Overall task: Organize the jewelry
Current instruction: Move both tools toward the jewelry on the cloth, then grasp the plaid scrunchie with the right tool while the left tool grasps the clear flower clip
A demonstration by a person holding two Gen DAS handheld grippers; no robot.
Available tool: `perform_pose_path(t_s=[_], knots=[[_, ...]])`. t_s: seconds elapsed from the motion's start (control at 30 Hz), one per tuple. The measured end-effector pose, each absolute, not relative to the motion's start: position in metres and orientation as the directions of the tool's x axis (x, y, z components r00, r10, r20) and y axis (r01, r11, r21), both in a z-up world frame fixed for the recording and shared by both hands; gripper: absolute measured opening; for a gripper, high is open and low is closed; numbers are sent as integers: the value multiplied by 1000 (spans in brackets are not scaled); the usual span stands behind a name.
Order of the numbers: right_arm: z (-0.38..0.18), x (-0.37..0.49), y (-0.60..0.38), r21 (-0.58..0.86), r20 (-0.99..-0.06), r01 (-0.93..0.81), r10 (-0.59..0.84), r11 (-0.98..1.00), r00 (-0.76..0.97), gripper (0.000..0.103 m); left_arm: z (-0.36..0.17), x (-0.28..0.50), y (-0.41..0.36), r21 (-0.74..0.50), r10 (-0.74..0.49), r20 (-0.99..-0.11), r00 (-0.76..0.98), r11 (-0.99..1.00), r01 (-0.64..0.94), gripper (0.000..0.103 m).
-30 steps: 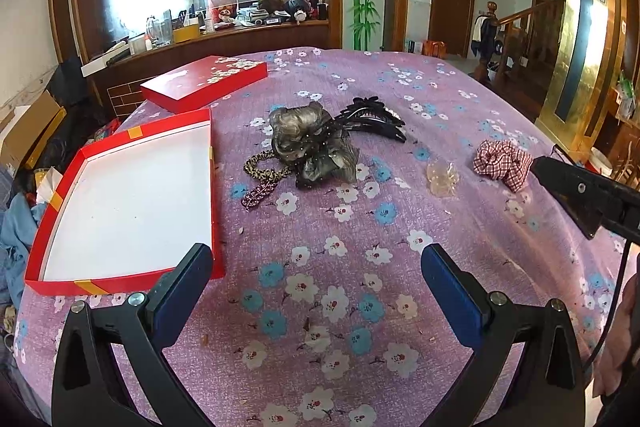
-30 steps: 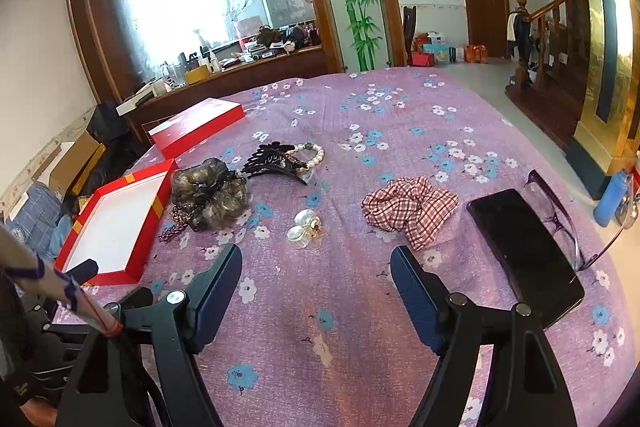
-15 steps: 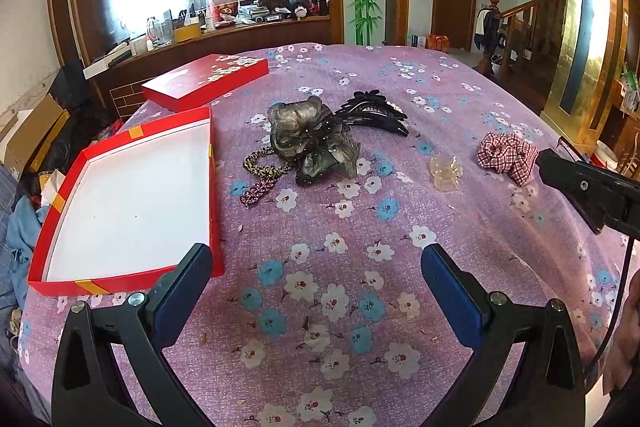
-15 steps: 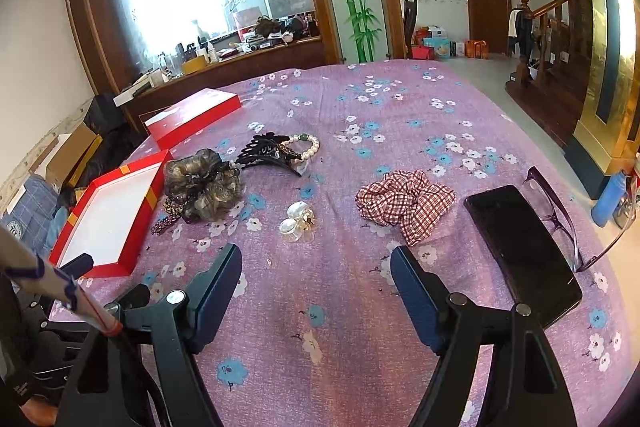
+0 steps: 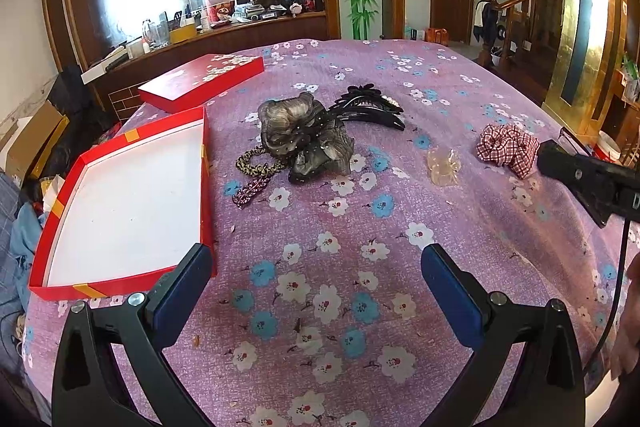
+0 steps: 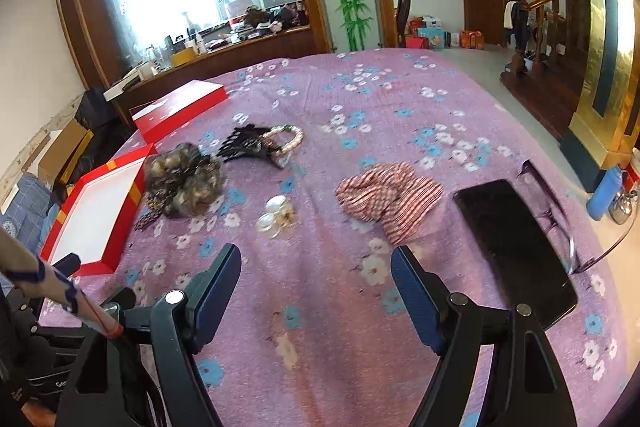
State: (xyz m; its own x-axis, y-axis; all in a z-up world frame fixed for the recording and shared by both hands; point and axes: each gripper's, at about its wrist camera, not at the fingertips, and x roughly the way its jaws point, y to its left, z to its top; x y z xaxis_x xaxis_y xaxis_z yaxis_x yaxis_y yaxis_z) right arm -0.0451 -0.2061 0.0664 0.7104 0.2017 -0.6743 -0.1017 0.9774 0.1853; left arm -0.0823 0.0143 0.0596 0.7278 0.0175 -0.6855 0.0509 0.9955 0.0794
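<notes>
Left wrist view: the left tool (image 5: pixel 316 269) is held wide open and empty above the flowered purple worktop (image 5: pixel 340 291). An open red box (image 5: pixel 120 195) is seen at its left, its lid (image 5: pixel 200 83) behind. A grey hair flower (image 5: pixel 308 139), a black claw clip (image 5: pixel 372 107), a clear clip (image 5: pixel 442 167) and a checked scrunchie (image 5: pixel 508 147) are laid apart on the cloth. From the right wrist, the right tool (image 6: pixel 316 279) is shown spread wide with nothing gripped, near a phone (image 6: pixel 516 247) and glasses (image 6: pixel 556 211).
</notes>
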Motion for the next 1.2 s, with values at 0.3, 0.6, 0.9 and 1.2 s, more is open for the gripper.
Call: perform_pose_path(t_s=[0.3,0.6,0.9,1.2], knots=[[94,-33,-233,180,-637,-73,173,981,751,81,71,-76,11,64,-5,-684,729,996,67,103],[77,1,-244,219,-694,-69,205,973,690,70,81,-63,9,-2,-81,-695,715,994,111,97],[36,44,-237,164,-780,-36,152,986,606,70,75,-57,-4,-6,-96,-718,689,991,131,86],[11,55,-237,100,-806,-17,92,995,584,26,72,-38,-18,-18,-131,-737,663,984,175,69]])
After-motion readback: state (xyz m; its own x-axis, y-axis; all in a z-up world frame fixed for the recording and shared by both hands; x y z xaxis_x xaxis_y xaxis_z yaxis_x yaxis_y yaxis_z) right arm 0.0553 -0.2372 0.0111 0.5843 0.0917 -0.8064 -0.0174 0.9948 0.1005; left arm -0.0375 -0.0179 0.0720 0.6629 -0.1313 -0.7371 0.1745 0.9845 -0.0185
